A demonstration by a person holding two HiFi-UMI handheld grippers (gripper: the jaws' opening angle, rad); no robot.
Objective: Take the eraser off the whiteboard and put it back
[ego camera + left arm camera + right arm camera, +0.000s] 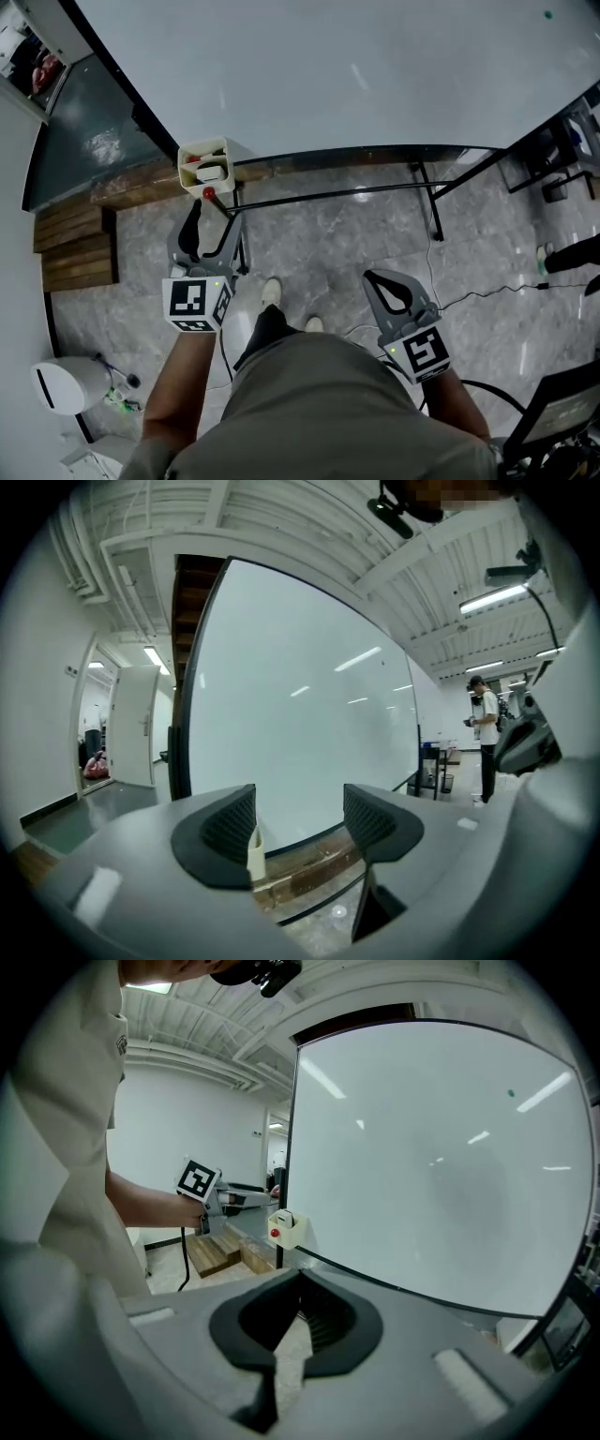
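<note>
Whiteboard [328, 75], left claw [214, 217] spread, right claw [373, 277] closed

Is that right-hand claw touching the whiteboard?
Apart. The head view shows bare floor between the right gripper and the whiteboard.

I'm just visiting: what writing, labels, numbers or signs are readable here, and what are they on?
No text here can be read.
Whiteboard: blank, no writing.
Cube on the left tool: black-and-white square pattern, no letters.
Cube on the right tool: same kind of pattern, no letters.
Cream holder at the board's corner: any label is too small to read.
</note>
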